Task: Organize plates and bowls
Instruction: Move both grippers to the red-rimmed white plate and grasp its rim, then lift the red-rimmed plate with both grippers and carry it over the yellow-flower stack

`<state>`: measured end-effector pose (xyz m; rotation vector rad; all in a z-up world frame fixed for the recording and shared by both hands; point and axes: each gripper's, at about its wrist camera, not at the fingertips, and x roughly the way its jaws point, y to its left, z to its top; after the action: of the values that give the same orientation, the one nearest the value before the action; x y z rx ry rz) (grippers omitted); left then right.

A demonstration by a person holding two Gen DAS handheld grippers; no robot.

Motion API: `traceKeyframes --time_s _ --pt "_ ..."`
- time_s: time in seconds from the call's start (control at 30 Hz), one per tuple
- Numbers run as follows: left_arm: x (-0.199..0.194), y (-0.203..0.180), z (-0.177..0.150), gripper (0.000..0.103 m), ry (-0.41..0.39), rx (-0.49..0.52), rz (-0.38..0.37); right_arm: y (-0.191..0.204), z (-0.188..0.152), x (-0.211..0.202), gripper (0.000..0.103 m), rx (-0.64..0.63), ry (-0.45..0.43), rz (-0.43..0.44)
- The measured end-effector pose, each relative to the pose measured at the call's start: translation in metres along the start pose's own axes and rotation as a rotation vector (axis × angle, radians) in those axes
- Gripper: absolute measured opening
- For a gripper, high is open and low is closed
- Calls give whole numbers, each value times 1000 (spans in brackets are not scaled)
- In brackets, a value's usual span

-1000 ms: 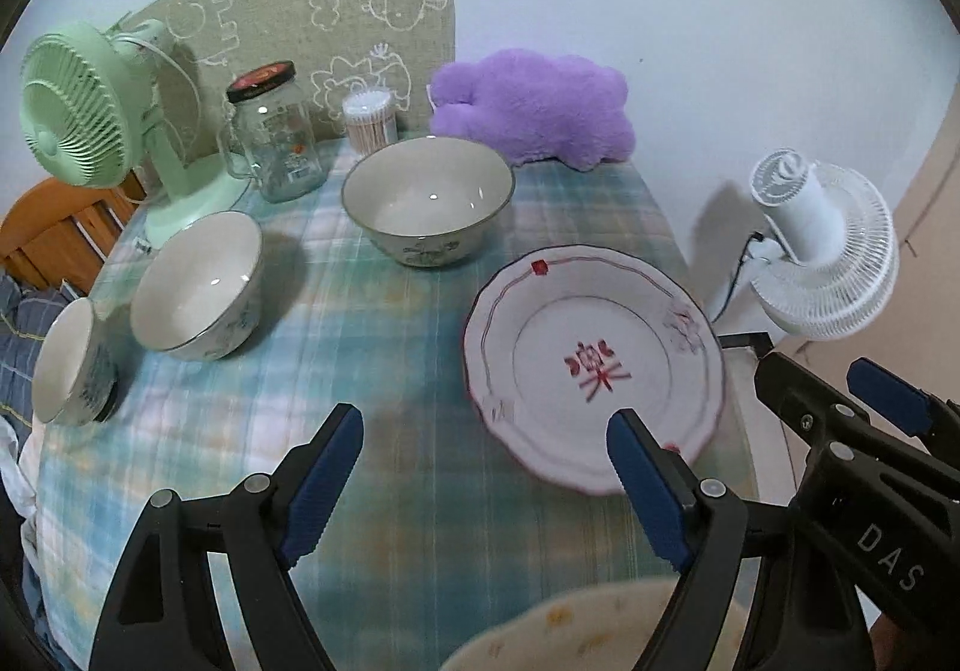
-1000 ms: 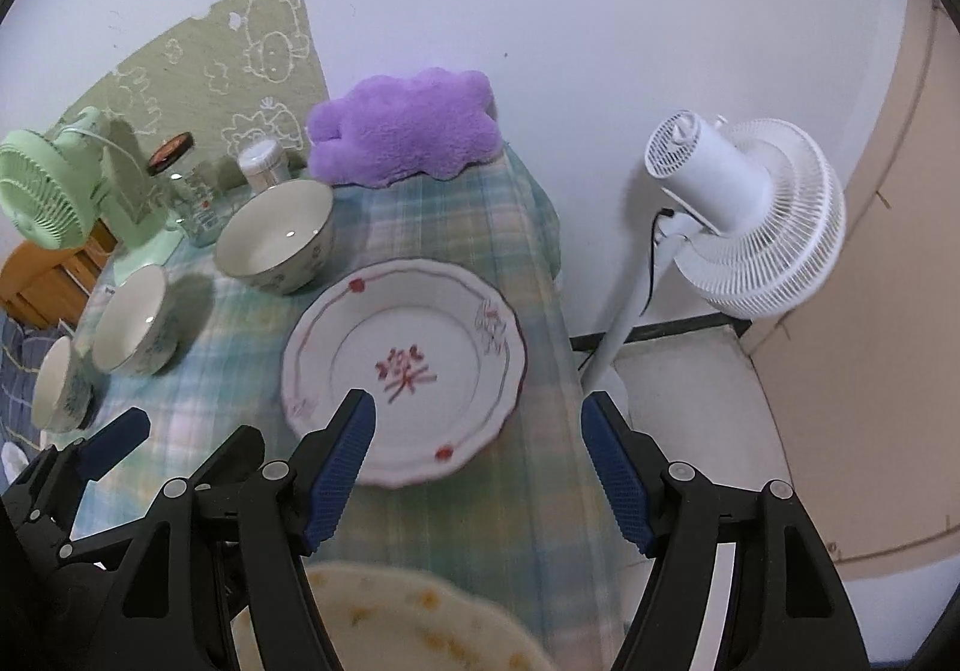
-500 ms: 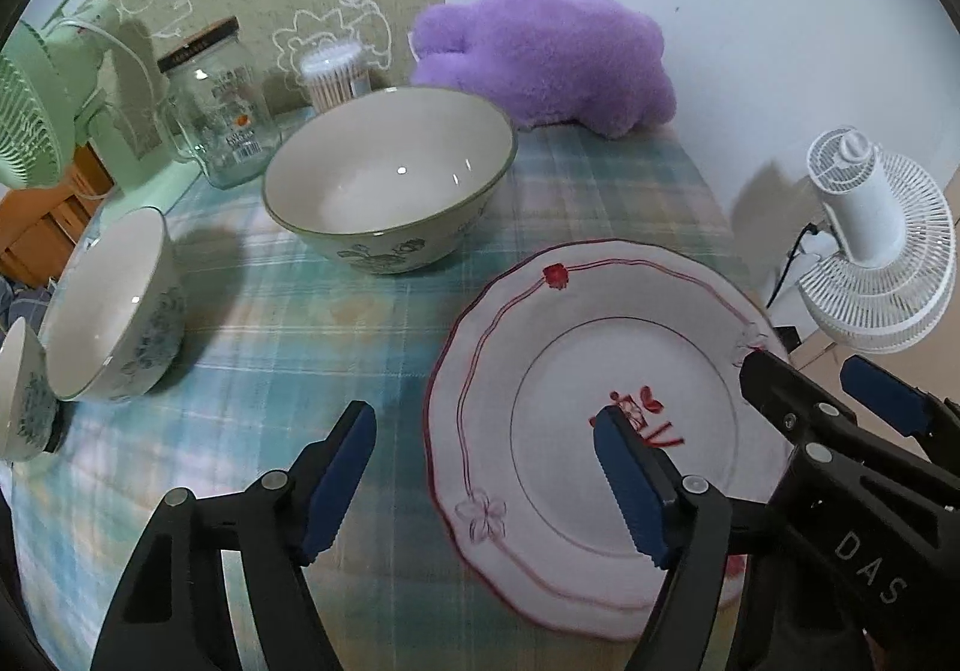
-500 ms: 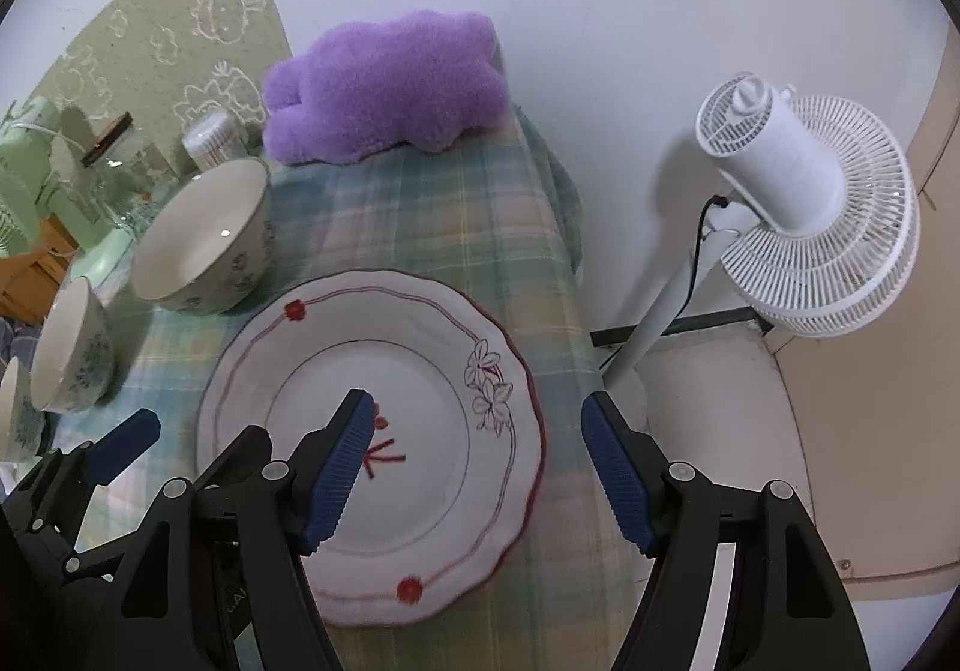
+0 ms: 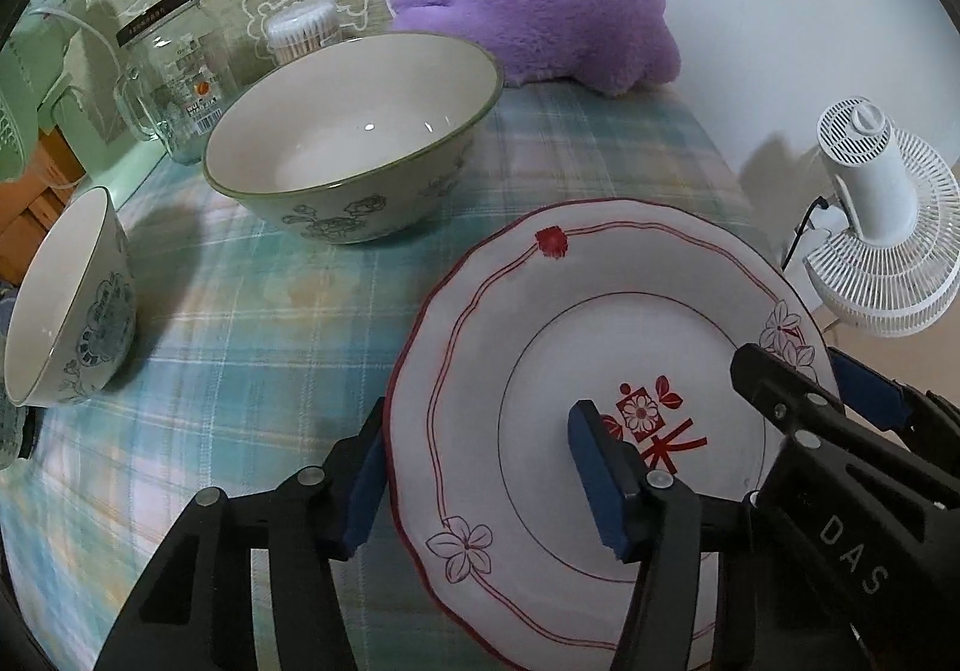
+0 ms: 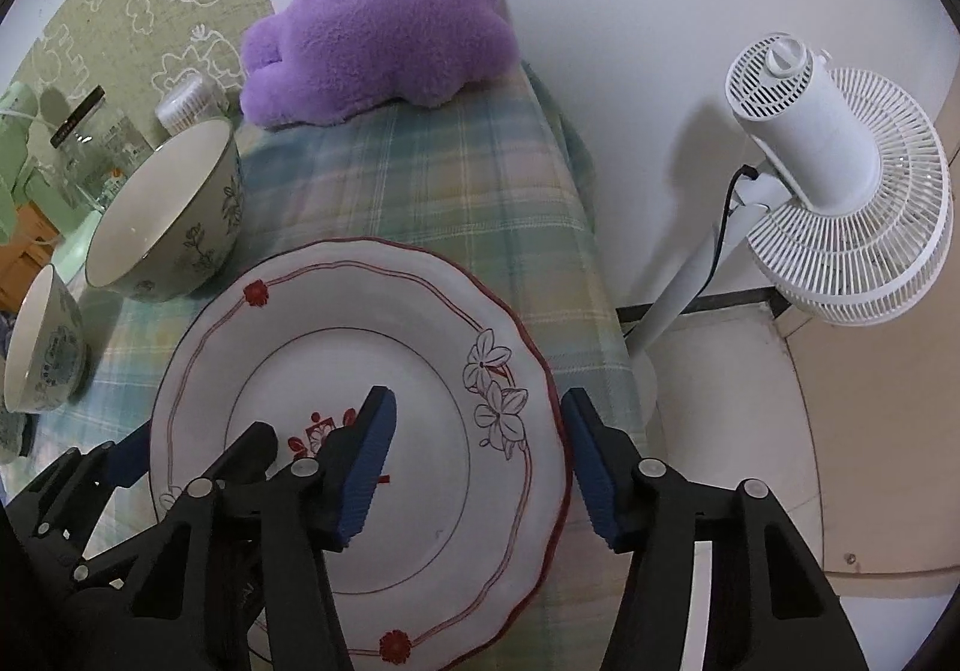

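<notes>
Two grippers are straddling opposite edges of one plate (image 5: 576, 347) lying flat on the table (image 5: 252, 323), near its right edge. Left gripper (image 5: 480, 482) is spreading its jaws wide, one finger outside the plate's left rim, the other over the centre motif; nothing is clamped. Right gripper (image 6: 480, 467) is likewise standing apart, one finger over the well, the other just beyond the right rim. Round plate, so no long axis; both grippers look equally near. Left view is showing the large bowl (image 5: 354, 137) and small bowl (image 5: 66, 305) farther left. Right view alone is showing the table's drop-off beside the white fan (image 6: 840, 179). Rim contact: cannot tell.
</notes>
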<state>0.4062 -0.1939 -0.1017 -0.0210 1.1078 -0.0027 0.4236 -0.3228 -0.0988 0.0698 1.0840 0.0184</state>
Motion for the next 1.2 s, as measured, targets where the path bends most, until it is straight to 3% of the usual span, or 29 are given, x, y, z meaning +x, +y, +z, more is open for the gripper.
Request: traceKeyframes --time_s 0.47,0.67,0.93,1.2 --pt "-21 42 -41 59 73 -25 3 33 -34 -20 55 -100 73 82" --pt "-20 43 -44 59 54 -50 -9 46 -42 -16 49 -177 52 7" --pt "-21 42 -40 59 29 -34 0 43 -40 -7 47 -162 60 -7" --pt "-49 42 -32 58 -26 -26 -5 45 -32 -30 48 -153 20 -8"
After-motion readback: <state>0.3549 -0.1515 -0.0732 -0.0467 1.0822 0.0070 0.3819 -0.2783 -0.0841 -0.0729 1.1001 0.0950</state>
